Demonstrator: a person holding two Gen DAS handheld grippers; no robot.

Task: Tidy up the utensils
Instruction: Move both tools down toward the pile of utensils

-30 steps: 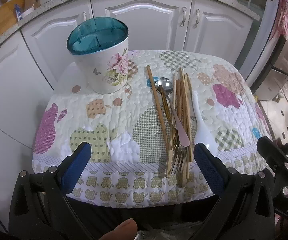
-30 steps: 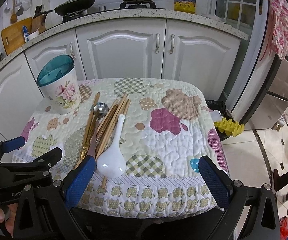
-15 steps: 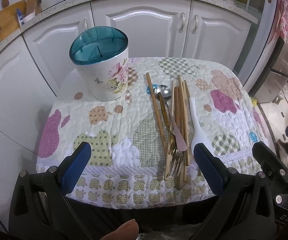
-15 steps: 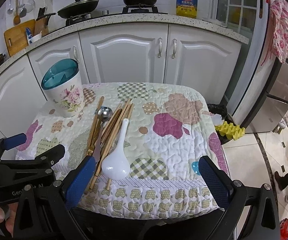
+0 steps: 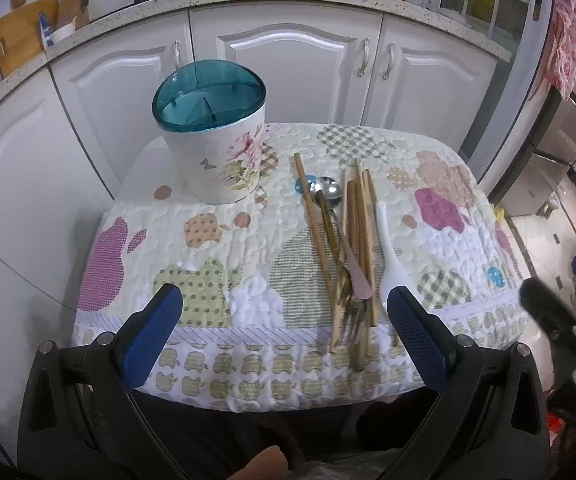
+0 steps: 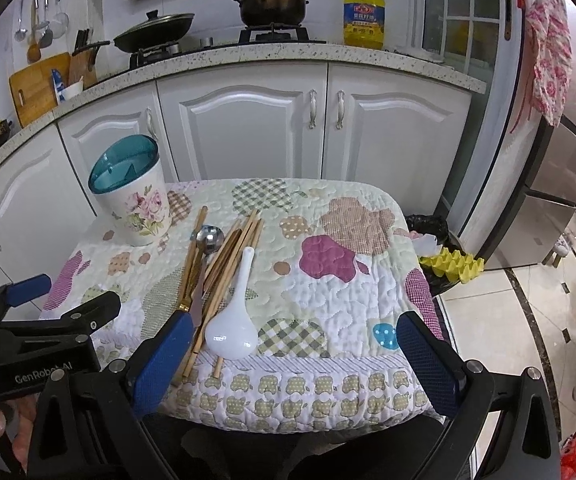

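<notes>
We are holding both grippers, left gripper (image 5: 278, 320) and right gripper (image 6: 296, 344), wide open and empty; the utensil pile (image 5: 348, 248) is lying just ahead, between them.

Left tool (image 5: 284, 322) spread wide, empty, at near edge of quilted surface (image 5: 216, 288). Floral holder (image 5: 218, 152) with teal divided insert upright, far left. Chopsticks (image 5: 362, 240), metal spoon (image 5: 326, 194), white spoon (image 5: 390, 256) piled right of it.

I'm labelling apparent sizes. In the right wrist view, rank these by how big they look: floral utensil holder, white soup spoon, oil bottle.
1. Floral utensil holder
2. White soup spoon, nearest the camera, so magnified
3. Oil bottle, farthest away
</notes>
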